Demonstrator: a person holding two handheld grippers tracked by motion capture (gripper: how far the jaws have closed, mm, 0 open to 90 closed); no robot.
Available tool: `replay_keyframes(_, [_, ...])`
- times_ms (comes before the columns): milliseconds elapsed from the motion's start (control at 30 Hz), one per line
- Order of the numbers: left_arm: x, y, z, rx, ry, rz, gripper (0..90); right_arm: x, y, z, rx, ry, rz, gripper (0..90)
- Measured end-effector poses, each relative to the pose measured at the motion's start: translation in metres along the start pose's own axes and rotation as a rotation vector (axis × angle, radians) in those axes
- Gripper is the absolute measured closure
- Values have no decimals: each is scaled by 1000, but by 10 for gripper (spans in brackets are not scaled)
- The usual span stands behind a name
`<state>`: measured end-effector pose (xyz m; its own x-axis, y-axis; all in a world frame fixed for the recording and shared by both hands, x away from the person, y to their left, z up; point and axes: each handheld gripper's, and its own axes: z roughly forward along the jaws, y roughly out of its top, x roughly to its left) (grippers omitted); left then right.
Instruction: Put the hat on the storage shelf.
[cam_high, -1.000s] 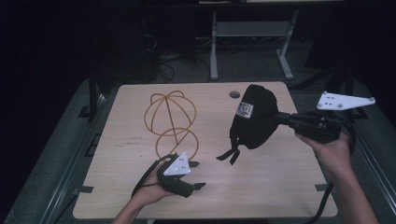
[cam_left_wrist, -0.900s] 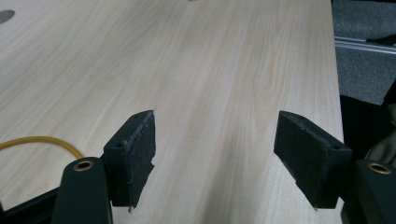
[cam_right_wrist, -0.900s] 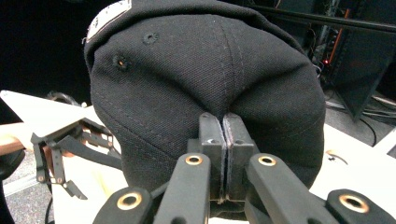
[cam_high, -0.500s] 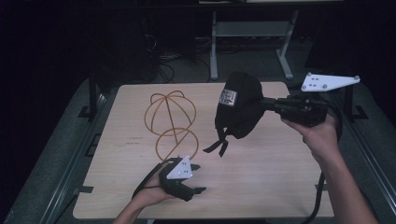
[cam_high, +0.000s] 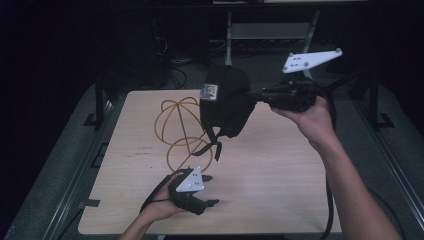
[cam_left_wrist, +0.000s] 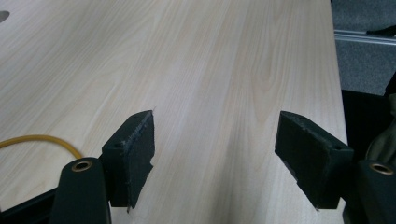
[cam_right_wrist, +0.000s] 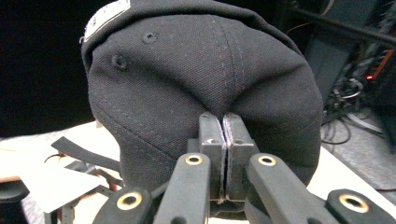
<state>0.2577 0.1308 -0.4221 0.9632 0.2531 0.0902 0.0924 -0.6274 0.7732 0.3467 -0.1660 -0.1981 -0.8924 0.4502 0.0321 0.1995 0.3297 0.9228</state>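
Note:
A black cap (cam_high: 225, 100) with a small white label hangs in the air above the table's middle, its strap dangling. My right gripper (cam_high: 255, 95) is shut on the cap's fabric; in the right gripper view the cap (cam_right_wrist: 196, 79) bulges just beyond the closed jaws of my right gripper (cam_right_wrist: 223, 140). A yellow wire stand (cam_high: 180, 125), a ball-shaped frame on a ring base, sits on the table (cam_high: 280, 190) just left of and partly behind the cap. My left gripper (cam_high: 207, 192) rests low at the table's front, open, with bare wood between its pads (cam_left_wrist: 135, 149).
A piece of the yellow wire (cam_left_wrist: 42, 140) curves in at the left of the left gripper view. The table's right edge (cam_left_wrist: 338, 93) borders grey floor. A white metal frame (cam_high: 270, 30) stands behind the table among cables.
My right gripper has carried the cap leftward and higher, toward the wire stand. The left gripper has stayed at the table's front.

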Motion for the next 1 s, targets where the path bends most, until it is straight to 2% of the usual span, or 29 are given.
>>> replay_keyframes(167, [-1, 0, 1, -14, -6, -3, 286, 4, 19, 29, 48, 48, -30, 885])
replay_keyframes(200, [-2, 0, 2, -19, -18, -17, 286, 5, 22, 33, 54, 54, -35, 885])
replay_keyframes(267, [-1, 1, 2, -25, -31, -14, 286, 7, 29, 46, 63, 74, -40, 885])
replay_keyframes(300, [-1, 1, 3, -23, -33, -16, 286, 7, 32, 52, 78, 77, -40, 885])
replay_keyframes(333, [-1, 1, 3, -20, -35, 0, 286, 6, 35, 60, 100, 69, -46, 885])
replay_keyframes(433, [-4, 2, 6, -11, -43, 8, 286, 8, 41, 76, 126, 83, -51, 886])
replay_keyframes(567, [-5, 3, 8, -17, -64, 14, 285, 10, 48, 88, 137, 98, -48, 885])
replay_keyframes(600, [-4, 3, 9, -21, -65, 4, 286, 14, 55, 100, 142, 88, -69, 885])
replay_keyframes(633, [-4, 3, 10, -22, -66, 0, 286, 14, 57, 103, 146, 89, -72, 885])
replay_keyframes(733, [-4, 2, 12, -18, -66, 2, 286, 17, 62, 117, 158, 98, -68, 885])
replay_keyframes(867, [-5, 2, 12, 2, -61, 28, 287, 18, 65, 135, 177, 108, -34, 884])
replay_keyframes(1000, [-4, 1, 12, 1, -57, 27, 286, 16, 67, 152, 193, 113, -10, 884])
